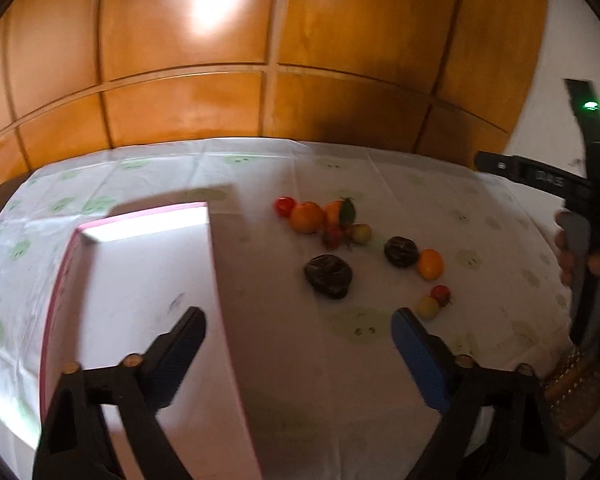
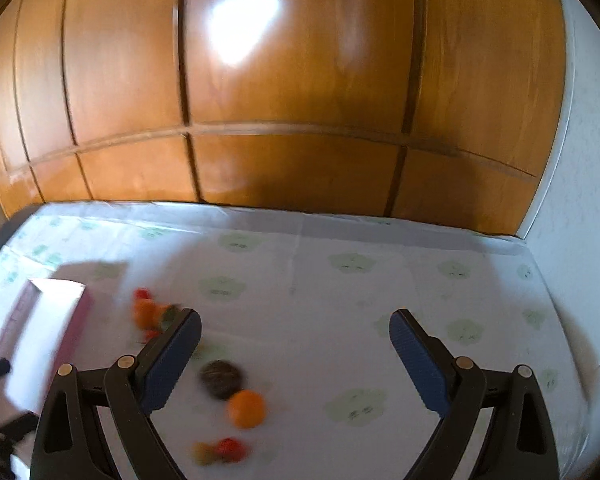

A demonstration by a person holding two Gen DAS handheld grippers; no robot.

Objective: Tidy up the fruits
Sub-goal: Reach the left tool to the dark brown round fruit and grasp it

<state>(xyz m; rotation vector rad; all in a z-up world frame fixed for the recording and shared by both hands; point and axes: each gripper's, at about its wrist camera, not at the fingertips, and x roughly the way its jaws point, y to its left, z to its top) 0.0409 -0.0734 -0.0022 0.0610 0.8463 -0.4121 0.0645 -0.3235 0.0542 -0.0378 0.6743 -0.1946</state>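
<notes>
In the left wrist view a white box with pink edges (image 1: 140, 280) lies open on the left. Its right wall runs between the fingers of my left gripper (image 1: 298, 330), which stands open with neither pad touching the wall. Beyond lie the fruits: a red tomato (image 1: 285, 206), two oranges (image 1: 307, 218), two dark wrinkled fruits (image 1: 328, 276), another orange (image 1: 431, 264) and small red and yellow ones (image 1: 427, 307). My right gripper (image 2: 296, 332) is open and empty over the cloth. Below it, blurred, are a dark fruit (image 2: 222, 378) and an orange (image 2: 246, 408).
A white tablecloth with pale green prints (image 2: 380, 280) covers the table. Wooden panelled doors (image 1: 260, 80) stand behind it and a white wall (image 2: 580, 200) on the right. A hand holding the black right-hand tool (image 1: 596, 208) shows at the right edge of the left wrist view.
</notes>
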